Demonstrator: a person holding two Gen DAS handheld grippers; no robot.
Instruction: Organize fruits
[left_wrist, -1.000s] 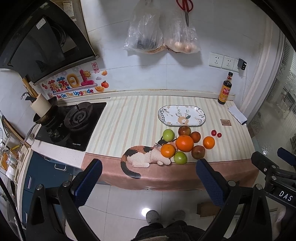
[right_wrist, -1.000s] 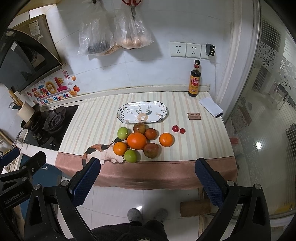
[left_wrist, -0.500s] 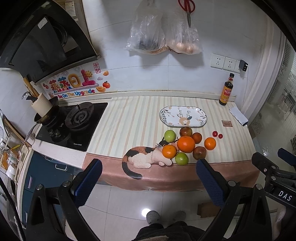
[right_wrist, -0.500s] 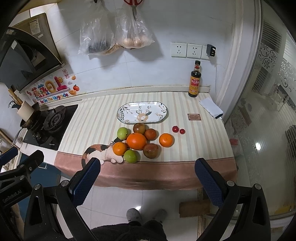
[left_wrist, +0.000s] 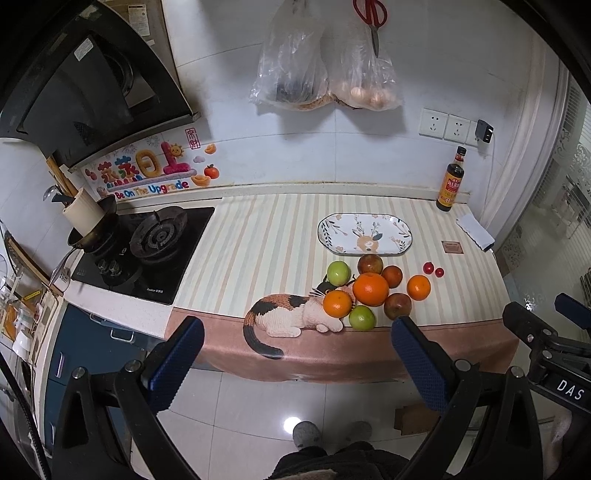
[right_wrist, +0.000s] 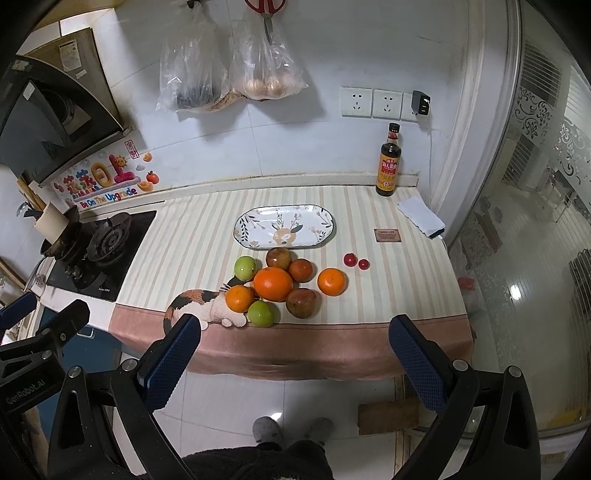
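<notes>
Near the front edge of the counter (right_wrist: 424, 288), on its striped cloth, the fruits sit bunched together: a large orange (right_wrist: 273, 283) in the middle, a smaller orange (right_wrist: 239, 298) and a green apple (right_wrist: 261, 313) in front of it toward the cloth's pink border, another green apple (right_wrist: 245, 267) behind on the left, and three dull reddish-brown fruits (too small to name with confidence) around the right and back. One more small orange (right_wrist: 331, 282) lies just apart on the right, and two cherry tomatoes (right_wrist: 356, 261) farther right again. Behind the bunch, toward the back wall, an oval patterned plate (right_wrist: 255, 225) stands bare, most likely the place the fruit is meant to go, since it is the only dish out. Both sets of tongs hang back over the floor, short of the counter's front edge: the left gripper (left_wrist: 295, 358) and the right gripper (right_wrist: 295, 354) each have their blue-padded fingers spread wide and hold nothing, which suits a reach not yet begun. No fruit has reached the plate, so the sorting looks wholly ahead. A dark sauce bottle (right_wrist: 388, 162) stands at the back right corner, well clear of the work.
</notes>
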